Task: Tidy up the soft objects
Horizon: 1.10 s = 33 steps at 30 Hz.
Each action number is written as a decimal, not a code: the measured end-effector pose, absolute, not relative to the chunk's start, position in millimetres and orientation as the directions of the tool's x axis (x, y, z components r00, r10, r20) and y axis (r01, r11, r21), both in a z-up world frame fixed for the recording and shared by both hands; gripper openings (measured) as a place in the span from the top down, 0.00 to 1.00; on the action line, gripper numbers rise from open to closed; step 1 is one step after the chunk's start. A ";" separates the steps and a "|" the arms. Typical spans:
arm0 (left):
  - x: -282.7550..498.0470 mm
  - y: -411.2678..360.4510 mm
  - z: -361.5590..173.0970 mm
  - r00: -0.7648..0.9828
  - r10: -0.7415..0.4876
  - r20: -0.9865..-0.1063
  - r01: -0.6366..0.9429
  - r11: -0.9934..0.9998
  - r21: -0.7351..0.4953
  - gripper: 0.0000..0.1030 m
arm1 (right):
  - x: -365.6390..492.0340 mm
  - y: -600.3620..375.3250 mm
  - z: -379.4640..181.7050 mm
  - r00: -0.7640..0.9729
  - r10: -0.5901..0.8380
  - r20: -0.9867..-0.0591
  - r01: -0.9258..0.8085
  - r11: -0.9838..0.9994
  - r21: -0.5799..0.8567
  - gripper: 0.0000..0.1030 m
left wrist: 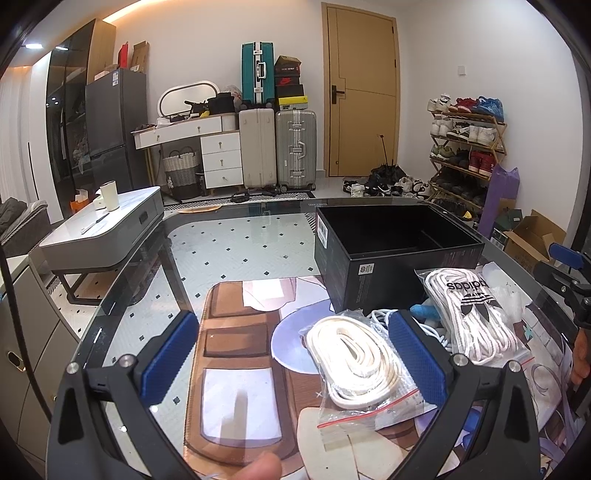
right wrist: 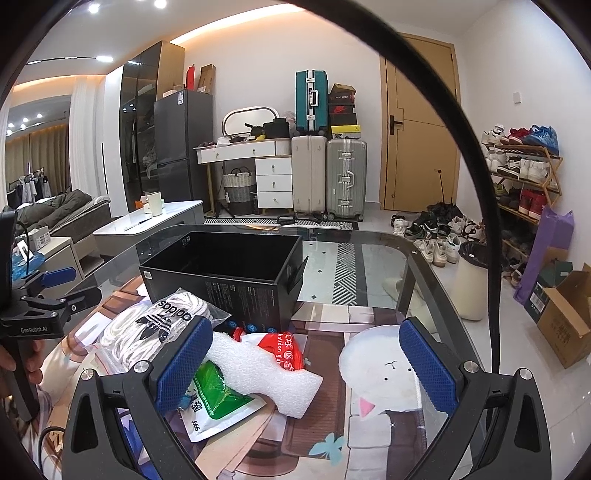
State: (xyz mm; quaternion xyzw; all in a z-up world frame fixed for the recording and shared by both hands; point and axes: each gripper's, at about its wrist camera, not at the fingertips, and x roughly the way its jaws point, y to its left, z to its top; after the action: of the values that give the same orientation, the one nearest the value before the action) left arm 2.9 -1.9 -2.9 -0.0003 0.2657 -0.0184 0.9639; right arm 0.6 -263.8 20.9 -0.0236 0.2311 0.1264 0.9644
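Both the left gripper and right gripper hang spread wide and empty over the glass table, where the bagged flat laces beside the black box look light, floppy and slippery, best pinched across the coil's middle

**Bright room, bent edges**

Warm cove lighting along the ceiling and small spotlights fill the room evenly; shadows are soft. The glass tabletop mirrors the floor tiles with mild glare. Both fisheye views bow walls and door, darkening to black corners. Focus stays sharp.
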 end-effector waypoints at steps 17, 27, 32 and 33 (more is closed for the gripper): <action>0.4 -3.5 -2.8 0.863 -0.034 -0.505 0.040 0.999 0.000 0.00 | -1.6 -265.7 21.6 0.865 0.229 -0.446 -0.251 0.968 0.011 0.00; 0.2 -3.7 -2.1 0.863 -0.033 -0.505 0.038 0.999 0.001 0.00 | -0.8 -266.1 21.1 0.865 0.230 -0.447 -0.251 0.968 0.013 0.00; 0.3 -3.9 -2.1 0.862 -0.033 -0.506 0.038 0.999 0.000 0.00 | 0.6 -266.9 20.4 0.863 0.226 -0.452 -0.244 0.970 0.020 0.00; 0.0 -4.1 -1.3 0.862 -0.033 -0.506 0.038 0.999 -0.001 0.00 | 0.7 -267.2 20.4 0.863 0.228 -0.451 -0.244 0.969 0.023 0.00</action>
State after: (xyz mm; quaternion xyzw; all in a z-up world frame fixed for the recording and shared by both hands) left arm 0.0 -4.1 -1.3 0.0046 0.2622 -0.0182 0.9648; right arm 0.7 -267.2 20.4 -0.0174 0.2317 0.1223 0.9649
